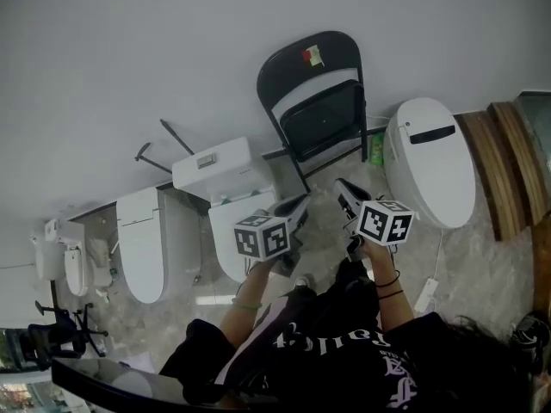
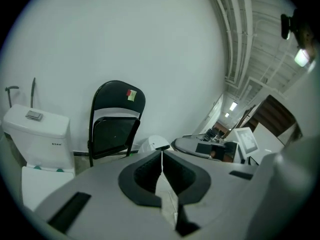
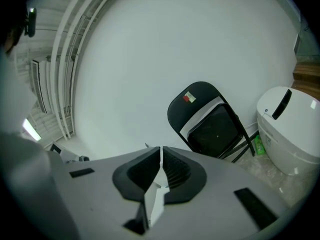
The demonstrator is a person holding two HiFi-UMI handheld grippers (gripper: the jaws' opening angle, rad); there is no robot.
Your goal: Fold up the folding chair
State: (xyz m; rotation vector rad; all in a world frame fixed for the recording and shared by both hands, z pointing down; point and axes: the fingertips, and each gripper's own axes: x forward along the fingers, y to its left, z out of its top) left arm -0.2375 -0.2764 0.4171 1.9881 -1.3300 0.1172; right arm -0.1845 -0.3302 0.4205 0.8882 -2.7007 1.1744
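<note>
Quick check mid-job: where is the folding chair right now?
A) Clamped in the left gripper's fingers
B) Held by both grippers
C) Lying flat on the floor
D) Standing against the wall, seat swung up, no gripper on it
D: the folding chair stands against the wall with its seat tipped up, and the left gripper and right gripper are shut, empty and short of it.

Black lettered shirt (image 1: 336, 351); wristbands (image 1: 389, 284); grey left gripper (image 2: 161, 153), right gripper (image 3: 161, 149).

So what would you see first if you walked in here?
A black folding chair leans folded against the white wall, between a tank toilet and a lidded toilet. In front, the left gripper and right gripper point toward it, both shut and empty.
</note>
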